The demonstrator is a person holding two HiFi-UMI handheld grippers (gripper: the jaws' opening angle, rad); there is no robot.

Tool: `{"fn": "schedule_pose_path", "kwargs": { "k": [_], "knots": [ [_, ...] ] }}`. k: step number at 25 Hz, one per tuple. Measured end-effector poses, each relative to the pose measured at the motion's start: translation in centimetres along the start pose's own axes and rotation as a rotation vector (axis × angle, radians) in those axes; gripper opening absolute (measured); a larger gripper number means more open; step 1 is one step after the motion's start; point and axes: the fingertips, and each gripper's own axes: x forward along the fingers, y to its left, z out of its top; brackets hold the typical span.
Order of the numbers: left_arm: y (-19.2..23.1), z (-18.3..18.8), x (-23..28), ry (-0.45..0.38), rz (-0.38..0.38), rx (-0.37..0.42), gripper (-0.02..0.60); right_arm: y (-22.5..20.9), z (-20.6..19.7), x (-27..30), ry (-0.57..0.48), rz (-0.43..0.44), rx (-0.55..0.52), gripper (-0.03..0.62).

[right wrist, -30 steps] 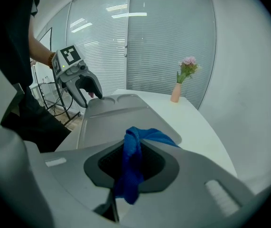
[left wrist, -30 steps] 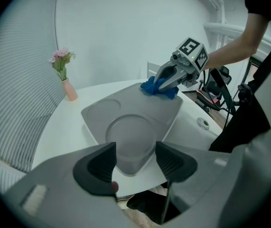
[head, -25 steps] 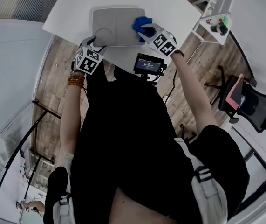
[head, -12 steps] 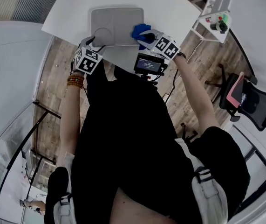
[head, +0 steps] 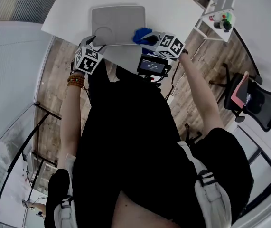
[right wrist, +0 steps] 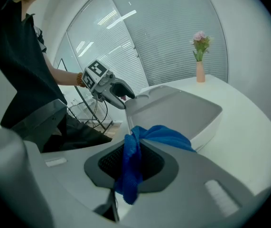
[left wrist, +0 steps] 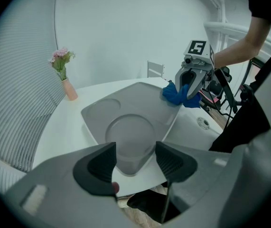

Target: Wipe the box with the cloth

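Your white desk [head: 173, 4] carries the grey box [head: 118, 20] at its near edge, left gripper [left wrist: 135, 164] clamped on the near corner, right gripper [right wrist: 133, 167] pinching the blue cloth [right wrist: 161, 134] at its right corner, so a hard stroke might push the box off; its round hollow [left wrist: 130, 137] is empty, the far vase [left wrist: 70, 89] holds flowers [left wrist: 60, 58].

matt grey plastic box [left wrist: 126, 110]; fuzzy blue cloth [right wrist: 131, 167]; smooth white table [left wrist: 64, 125]

A pink vase [left wrist: 70, 90] of flowers stands on the white table [head: 173, 4].
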Motion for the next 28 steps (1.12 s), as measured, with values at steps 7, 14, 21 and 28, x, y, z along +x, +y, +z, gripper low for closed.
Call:
{"fn": "schedule_pose_path", "kwargs": {
  "k": [7,14,21,28],
  "knots": [
    [0.3,-0.3,0.6,0.024,-0.011,0.004,0.245,1.1,-0.9,-0.1,-0.031,0.123,-0.011,0.078],
    [-0.9,-0.2,0.5,0.04,-0.02,0.015,0.244,-2.1,5.3,-6.2,-0.376,0.041,0.082,0.083],
    [-0.4,-0.4,1.0,0.043,-0.043,0.006,0.238,-8.7,11.0,-8.7,-0.51,-0.244,0.007,0.084],
    [-1.5,0.5,1.2,0.039,-0.066,0.0,0.206,-14.0,10.8,-5.9,-0.344,-0.489,-0.141,0.087]
  ]
}}
